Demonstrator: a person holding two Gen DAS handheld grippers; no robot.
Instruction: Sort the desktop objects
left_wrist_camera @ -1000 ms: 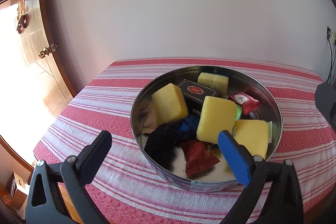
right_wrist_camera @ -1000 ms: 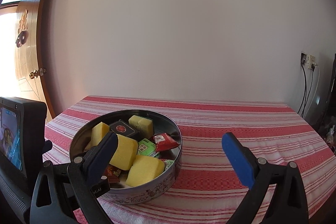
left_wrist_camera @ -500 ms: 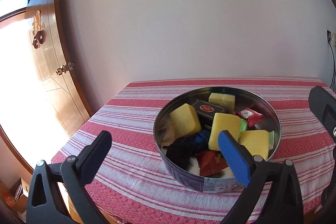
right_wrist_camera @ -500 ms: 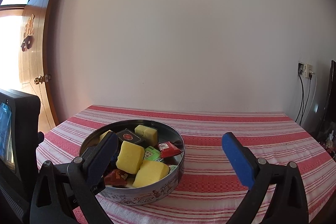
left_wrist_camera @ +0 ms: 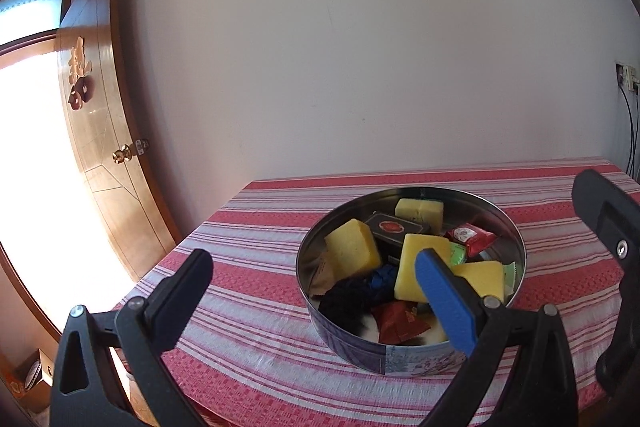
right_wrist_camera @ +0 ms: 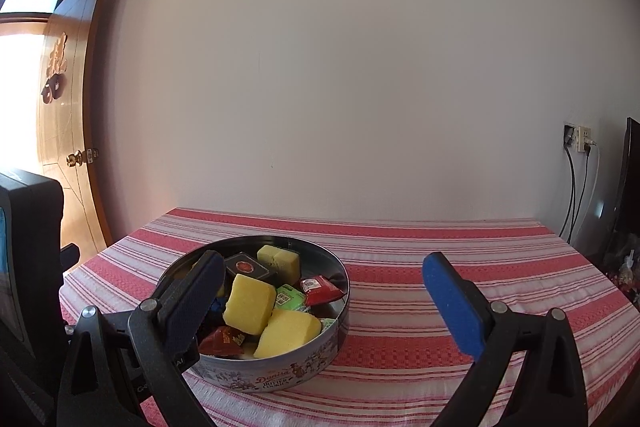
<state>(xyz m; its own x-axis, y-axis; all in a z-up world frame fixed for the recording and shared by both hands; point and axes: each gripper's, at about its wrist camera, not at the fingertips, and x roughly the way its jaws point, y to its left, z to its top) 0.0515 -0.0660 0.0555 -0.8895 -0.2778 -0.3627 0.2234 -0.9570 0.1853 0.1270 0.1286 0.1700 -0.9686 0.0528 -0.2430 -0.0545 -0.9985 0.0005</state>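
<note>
A round metal cookie tin (left_wrist_camera: 516, 235) (right_wrist_camera: 304, 371) stands on the red-striped tablecloth. It holds several yellow sponges (left_wrist_camera: 352, 247) (right_wrist_camera: 250, 303), a black box (left_wrist_camera: 396, 229) (right_wrist_camera: 248, 267), red snack packets (left_wrist_camera: 470, 237) (right_wrist_camera: 320, 289), green packets (right_wrist_camera: 290, 297) and a dark blue and black cloth (left_wrist_camera: 360, 291). My left gripper (left_wrist_camera: 312, 275) is open and empty, held back from the tin's near left side. My right gripper (right_wrist_camera: 324, 279) is open and empty, above the table to the right of the tin.
The table (right_wrist_camera: 460, 259) is pushed against a white wall. A wooden door (left_wrist_camera: 104, 131) stands open at the left. A wall socket with cables (right_wrist_camera: 576, 143) is at the right. The right gripper's body (left_wrist_camera: 608, 227) shows in the left wrist view.
Both grippers have pulled back and risen away from the tin, which now looks smaller and farther. Both stay open and empty.
</note>
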